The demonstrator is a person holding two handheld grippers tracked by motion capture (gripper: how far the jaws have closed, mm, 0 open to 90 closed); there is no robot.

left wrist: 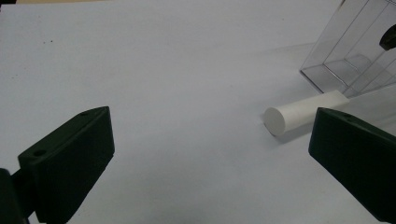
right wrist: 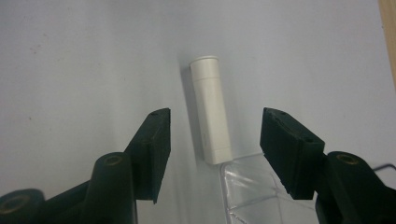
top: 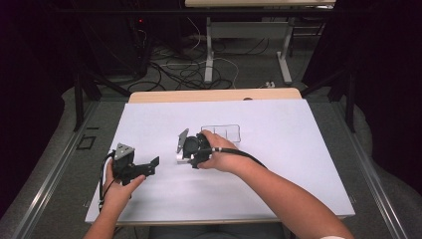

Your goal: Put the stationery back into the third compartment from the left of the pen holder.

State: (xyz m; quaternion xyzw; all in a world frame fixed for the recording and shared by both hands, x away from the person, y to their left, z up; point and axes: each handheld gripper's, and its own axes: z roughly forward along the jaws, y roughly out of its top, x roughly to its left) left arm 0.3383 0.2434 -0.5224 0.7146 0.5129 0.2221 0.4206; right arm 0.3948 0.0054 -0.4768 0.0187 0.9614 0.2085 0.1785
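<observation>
One white cylinder lying beside clear divided tray, both hand-held grippers spread wide, empty, right hand-held gripper straddling it

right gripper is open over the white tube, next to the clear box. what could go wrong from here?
1. The white tube lies on its side on the bare table; being round, it may roll if one jaw of the right gripper touches first.
2. One end sits right at the clear box, so a closing jaw could catch the box's edge and shove it.
3. The left gripper is open, close by and aimed at the tube, so the two could crowd each other.
</observation>
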